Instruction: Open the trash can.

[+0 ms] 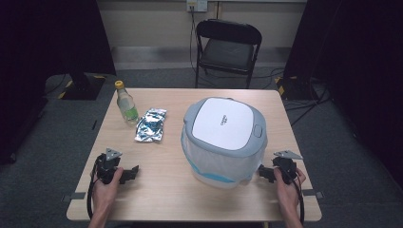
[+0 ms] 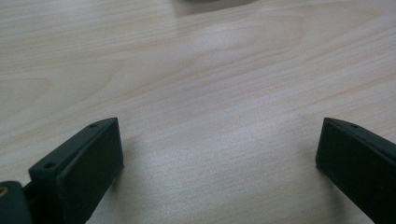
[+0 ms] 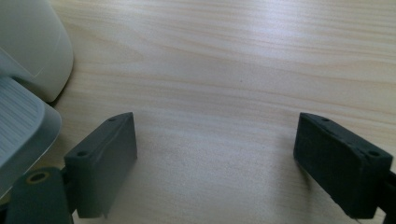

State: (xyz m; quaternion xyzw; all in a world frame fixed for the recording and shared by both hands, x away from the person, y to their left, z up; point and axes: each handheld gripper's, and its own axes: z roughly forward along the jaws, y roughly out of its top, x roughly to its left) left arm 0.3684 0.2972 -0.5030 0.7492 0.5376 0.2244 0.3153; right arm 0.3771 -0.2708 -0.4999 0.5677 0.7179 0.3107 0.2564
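Right gripper [image 1: 267, 174] sits just right of the bin [image 1: 223, 141], jaws wide and empty; left gripper [image 1: 127, 174], also open and empty, rests well apart.

On the pale wooden worktop [image 1: 166, 190] we find the large white-and-grey lidded bin [image 1: 224, 140] right of centre. To its left lies the crinkled silver foil packet [image 1: 151, 125], and just beyond that packet, farther left and back, stands the clear plastic bottle with a yellow cap [image 1: 126, 103]. Behind the worktop — well apart from it — stands a black folding chair [image 1: 228, 47]. Near the front edge, the left gripper [image 1: 130, 174] rests at the left and the right gripper [image 1: 264, 173] just beside the bin's right flank.
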